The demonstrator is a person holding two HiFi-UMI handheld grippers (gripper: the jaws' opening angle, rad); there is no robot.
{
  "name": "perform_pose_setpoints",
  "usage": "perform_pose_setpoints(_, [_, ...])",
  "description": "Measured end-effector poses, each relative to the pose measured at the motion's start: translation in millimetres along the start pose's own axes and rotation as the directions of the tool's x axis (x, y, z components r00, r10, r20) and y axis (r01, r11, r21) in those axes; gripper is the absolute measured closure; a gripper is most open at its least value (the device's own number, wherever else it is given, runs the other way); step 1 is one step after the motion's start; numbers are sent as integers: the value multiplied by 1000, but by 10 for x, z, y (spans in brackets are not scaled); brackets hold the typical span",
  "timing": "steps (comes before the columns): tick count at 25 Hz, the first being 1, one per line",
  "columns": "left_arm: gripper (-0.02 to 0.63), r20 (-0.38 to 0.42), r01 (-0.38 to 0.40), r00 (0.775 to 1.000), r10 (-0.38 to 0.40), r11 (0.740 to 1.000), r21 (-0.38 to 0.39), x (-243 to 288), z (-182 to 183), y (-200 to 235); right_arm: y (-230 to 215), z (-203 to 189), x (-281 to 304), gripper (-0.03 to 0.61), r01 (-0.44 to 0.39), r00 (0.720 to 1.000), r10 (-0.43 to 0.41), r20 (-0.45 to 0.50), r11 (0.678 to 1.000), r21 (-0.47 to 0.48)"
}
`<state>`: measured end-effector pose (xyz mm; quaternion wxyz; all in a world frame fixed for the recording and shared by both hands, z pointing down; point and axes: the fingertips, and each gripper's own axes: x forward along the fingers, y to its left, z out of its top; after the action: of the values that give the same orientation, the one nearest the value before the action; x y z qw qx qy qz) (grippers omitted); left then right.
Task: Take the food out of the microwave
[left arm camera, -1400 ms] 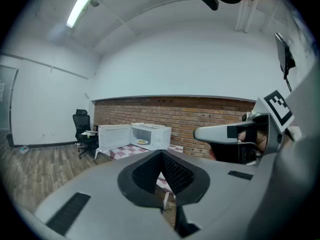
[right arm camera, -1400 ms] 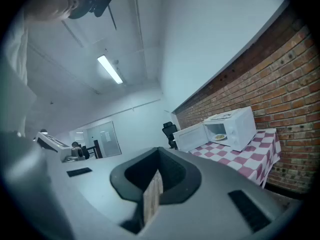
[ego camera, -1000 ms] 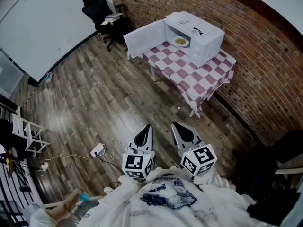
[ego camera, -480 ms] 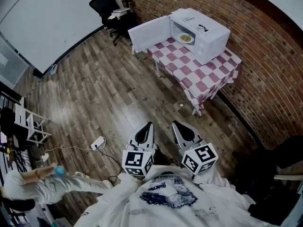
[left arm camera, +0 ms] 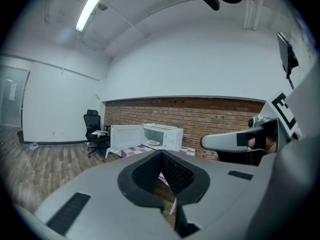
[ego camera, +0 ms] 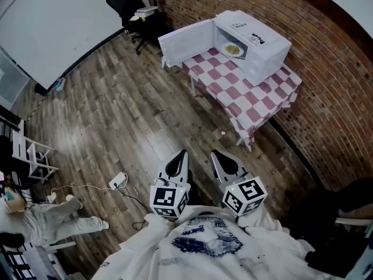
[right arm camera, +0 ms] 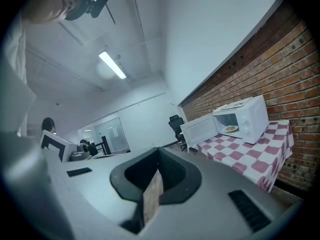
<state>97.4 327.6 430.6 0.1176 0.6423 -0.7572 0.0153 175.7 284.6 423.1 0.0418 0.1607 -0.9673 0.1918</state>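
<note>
A white microwave [ego camera: 252,35] stands on a table with a pink-and-white checked cloth [ego camera: 259,101] by the brick wall, far ahead of me. Its door [ego camera: 186,41] hangs open to the left. Inside lies a plate of yellowish food [ego camera: 233,50]. My left gripper [ego camera: 179,161] and right gripper [ego camera: 220,159] are side by side close to my body, both shut and empty, far short of the table. The left gripper view shows the microwave [left arm camera: 163,136] and the plate [left arm camera: 154,143] beyond the closed jaws. The right gripper view has the microwave [right arm camera: 244,118] and the plate [right arm camera: 230,129] at the right.
Wooden floor lies between me and the table. A black office chair [ego camera: 131,4] stands left of the open door. A power strip with cable [ego camera: 118,184] lies on the floor at the left, and a person [ego camera: 52,219] crouches at the lower left. Dark furniture [ego camera: 344,214] fills the right corner.
Microwave and table have shifted right in the head view as I moved towards them. Both grippers keep their place before my body. The person at the lower left has moved further left.
</note>
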Motion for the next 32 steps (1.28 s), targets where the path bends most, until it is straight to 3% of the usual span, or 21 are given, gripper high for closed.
perform_pose_setpoints(18, [606,1,115,993,-115,993,15,1291,546,1749,-195,373,2107,565,122,992,-122,-3,992,7])
perform_pose_setpoints(32, [606,-2,152,988,-152,988,-7,1655,644,2463,-198,473,2861,565,175,984,-175,-5,984,3])
